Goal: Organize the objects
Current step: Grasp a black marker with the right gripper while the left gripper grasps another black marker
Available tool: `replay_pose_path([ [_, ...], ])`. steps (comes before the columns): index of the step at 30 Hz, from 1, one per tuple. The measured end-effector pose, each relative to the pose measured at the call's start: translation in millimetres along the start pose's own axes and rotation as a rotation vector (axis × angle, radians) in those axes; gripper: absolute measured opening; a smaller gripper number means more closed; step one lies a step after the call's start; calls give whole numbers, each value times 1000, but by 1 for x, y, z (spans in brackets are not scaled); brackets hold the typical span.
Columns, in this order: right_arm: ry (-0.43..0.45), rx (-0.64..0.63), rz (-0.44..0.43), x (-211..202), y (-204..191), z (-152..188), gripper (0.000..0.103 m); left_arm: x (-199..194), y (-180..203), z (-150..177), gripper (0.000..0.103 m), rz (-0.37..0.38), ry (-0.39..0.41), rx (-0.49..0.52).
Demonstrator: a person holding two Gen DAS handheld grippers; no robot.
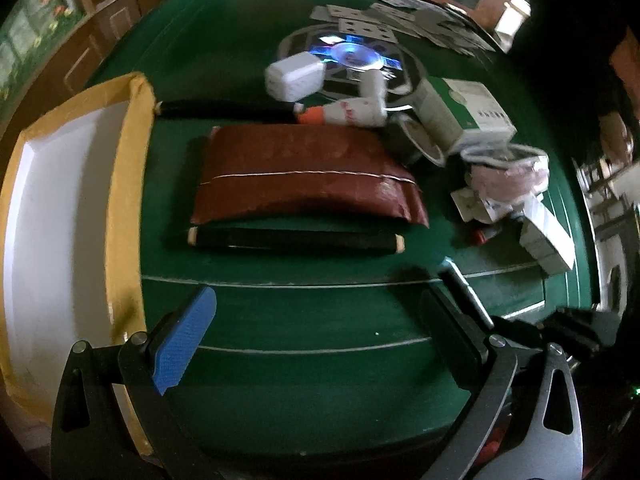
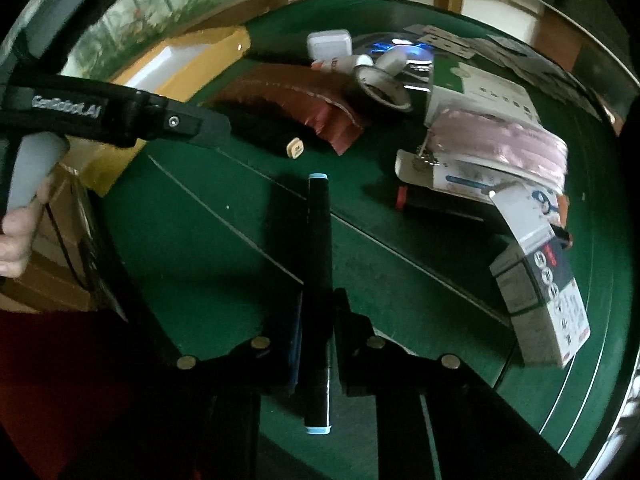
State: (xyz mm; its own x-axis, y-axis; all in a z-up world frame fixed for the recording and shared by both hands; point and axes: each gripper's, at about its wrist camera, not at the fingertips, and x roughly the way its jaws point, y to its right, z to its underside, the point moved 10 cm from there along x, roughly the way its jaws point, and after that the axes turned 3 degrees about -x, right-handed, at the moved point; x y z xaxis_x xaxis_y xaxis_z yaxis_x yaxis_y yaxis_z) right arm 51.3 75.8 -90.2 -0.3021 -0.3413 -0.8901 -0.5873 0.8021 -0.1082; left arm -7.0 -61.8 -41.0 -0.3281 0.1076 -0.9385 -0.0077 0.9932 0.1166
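The left gripper (image 1: 316,328) hung open above the green table (image 1: 312,376), holding nothing. Beyond it lay a black marker (image 1: 296,240), then a dark red pouch (image 1: 304,176). A yellow-rimmed white tray (image 1: 128,184) sat at the left.

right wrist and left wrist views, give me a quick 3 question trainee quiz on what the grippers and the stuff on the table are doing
1. True or false: the right gripper is shut on a black marker with light blue end caps.
2. The left gripper is: A) open and empty, B) shut on the red pouch, C) holding the white charger.
3. Fill in: the red pouch lies on the ____ table, between two black markers.

Key: 1 true; 2 A; 3 green
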Motion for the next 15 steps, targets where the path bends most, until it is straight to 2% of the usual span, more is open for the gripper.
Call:
replay_pose_path([
  [4, 39, 47, -8, -12, 3, -1, 13, 2, -16, -6, 102, -16, -30, -97],
  [11, 87, 87, -15, -25, 8, -4, 13, 6, -17, -11, 102, -25, -56, -190],
  [15, 98, 92, -16, -27, 8, -6, 13, 18, -21, -13, 99, -43, -91, -290],
])
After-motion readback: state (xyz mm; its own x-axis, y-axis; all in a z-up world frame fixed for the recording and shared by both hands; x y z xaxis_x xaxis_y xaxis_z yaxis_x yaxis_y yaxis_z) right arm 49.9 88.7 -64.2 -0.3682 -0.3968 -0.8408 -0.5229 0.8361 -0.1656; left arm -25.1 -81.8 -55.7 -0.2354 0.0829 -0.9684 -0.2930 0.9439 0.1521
